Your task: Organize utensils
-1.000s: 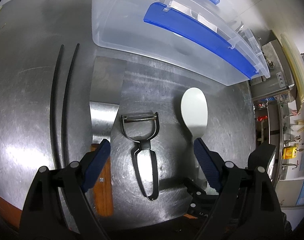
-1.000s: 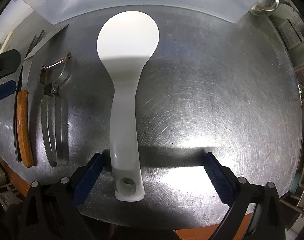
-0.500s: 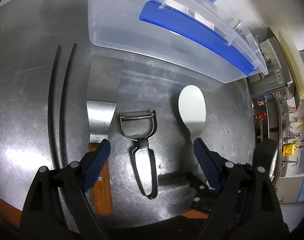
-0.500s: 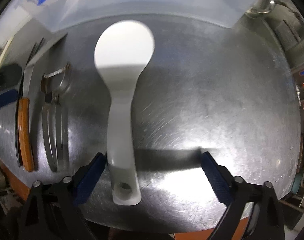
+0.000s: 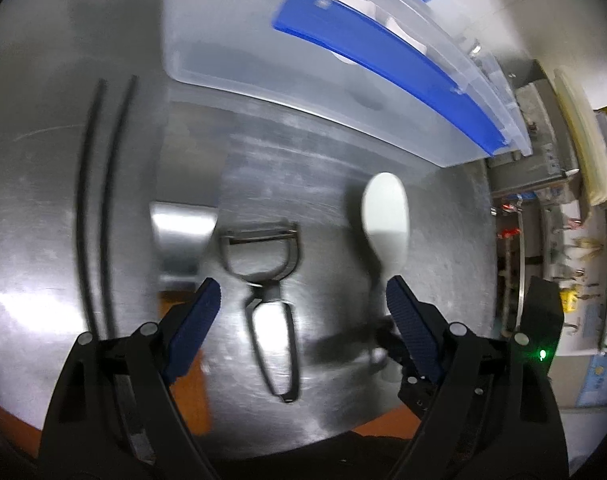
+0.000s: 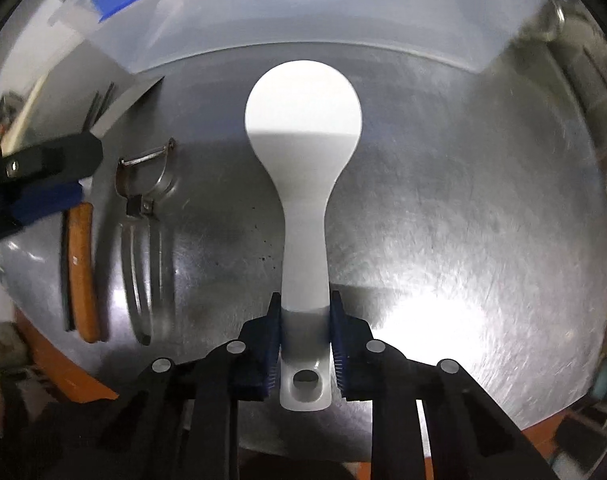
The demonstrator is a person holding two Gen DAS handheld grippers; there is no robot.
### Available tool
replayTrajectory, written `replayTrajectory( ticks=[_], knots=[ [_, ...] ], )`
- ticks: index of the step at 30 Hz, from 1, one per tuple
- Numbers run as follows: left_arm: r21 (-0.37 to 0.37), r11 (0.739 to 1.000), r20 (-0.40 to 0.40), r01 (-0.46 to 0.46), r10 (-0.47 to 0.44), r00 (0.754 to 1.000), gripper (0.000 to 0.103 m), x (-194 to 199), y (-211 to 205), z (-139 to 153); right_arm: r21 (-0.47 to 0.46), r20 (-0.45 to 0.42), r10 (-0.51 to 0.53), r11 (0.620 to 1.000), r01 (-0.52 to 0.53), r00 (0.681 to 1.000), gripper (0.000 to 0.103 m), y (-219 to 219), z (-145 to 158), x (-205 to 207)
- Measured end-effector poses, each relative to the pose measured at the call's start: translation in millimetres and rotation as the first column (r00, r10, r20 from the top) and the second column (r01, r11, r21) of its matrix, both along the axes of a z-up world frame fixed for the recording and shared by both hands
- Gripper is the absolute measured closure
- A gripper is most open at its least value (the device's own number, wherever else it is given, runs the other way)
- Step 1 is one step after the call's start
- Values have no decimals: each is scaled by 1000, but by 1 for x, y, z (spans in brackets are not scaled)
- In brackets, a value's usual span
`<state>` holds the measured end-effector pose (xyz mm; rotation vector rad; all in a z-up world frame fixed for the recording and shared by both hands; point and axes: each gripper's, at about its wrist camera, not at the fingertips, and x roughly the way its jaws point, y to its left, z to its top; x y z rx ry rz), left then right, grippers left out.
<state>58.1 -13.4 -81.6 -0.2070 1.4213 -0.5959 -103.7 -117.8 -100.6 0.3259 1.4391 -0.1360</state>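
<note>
Right claw [image 6: 304,340] closing, pads pressed on flat white plastic rice paddle [image 6: 303,152] handle, laid on steel desk [image 6: 443,220] | left claw [image 5: 299,316] held apart above metal Y-peeler [image 5: 269,280]

The right gripper [image 6: 304,320] is closing, its blue pads against both sides of the white paddle's [image 6: 303,168] handle. The paddle lies flat mid-tabletop [image 6: 463,220], head toward the clear bin [image 6: 223,28]. Near the left edge lie a peeler [image 6: 145,200] and a wooden-handled knife [image 6: 81,268].
</note>
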Motion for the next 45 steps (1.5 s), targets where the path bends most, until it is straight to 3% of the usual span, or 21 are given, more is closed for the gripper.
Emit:
replayTrajectory(
  ticks=[3, 6, 10, 12, 14, 16, 17, 18, 20, 22, 26, 30, 33, 37, 39, 42, 45],
  knots=[
    [-74, 996, -44, 45, -48, 998, 22, 0, -17, -3, 171, 21, -66, 983, 62, 998, 79, -19, 8, -8],
    [-136, 988, -124, 76, -93, 988, 22, 0, -39, -15, 319, 19, -125, 941, 113, 992, 79, -34, 11, -15],
    [-171, 981, -220, 96, -133, 966, 22, -5, -60, -32, 453, -3, -177, 877, 159, 984, 79, -47, 10, -28],
    [-174, 979, -252, 101, -143, 957, 23, -9, -68, -39, 479, -1, -181, 863, 160, 983, 79, -50, 10, -32],
    [-177, 978, -255, 107, -151, 955, 28, -11, -75, -41, 474, 4, -166, 868, 145, 986, 79, -50, 12, -34],
    [-159, 981, -251, 108, -146, 957, 48, -11, -80, -43, 472, 8, -152, 872, 130, 988, 79, -48, 14, -36],
    [-155, 982, -253, 110, -147, 956, 70, -11, -82, -45, 474, 9, -147, 871, 125, 989, 79, -47, 15, -34],
    [-150, 983, -264, 106, -144, 954, 85, -11, -83, -48, 475, 9, -142, 872, 121, 990, 79, -45, 14, -34],
    [-142, 985, -284, 99, -136, 949, 93, -15, -87, -54, 472, 12, -134, 874, 112, 991, 79, -44, 14, -33],
    [-151, 985, -289, 89, -130, 949, 93, -18, -88, -56, 470, 8, -130, 875, 111, 992, 79, -44, 12, -29],
    [-183, 976, -223, 118, -158, 962, 95, -24, -93, -36, 459, 34, -124, 883, 95, 992, 79, -43, 26, -34],
    [-261, 949, -95, 177, -208, 974, 96, -25, -101, 13, 400, 138, -100, 916, 37, 985, 79, -46, 68, -38],
    [-323, 918, 21, 230, -236, 972, 96, -13, -110, 63, 341, 257, -89, 940, -5, 962, 79, -57, 114, -31],
    [-351, 889, 180, 296, -246, 952, 96, 36, -131, 131, 215, 414, -40, 975, -55, 910, 79, -76, 172, 6],
    [-358, 883, 221, 303, -235, 947, 96, 64, -142, 152, 138, 468, -10, 988, -62, 884, 79, -94, 197, 44],
    [-315, 896, 247, 312, -240, 939, 96, 117, -169, 172, 86, 471, -4, 995, -41, 882, 79, -113, 207, 99],
    [-279, 908, 202, 312, -262, 944, 96, 165, -196, 159, 79, 419, -23, 997, -11, 908, 79, -134, 197, 146]
  ],
)
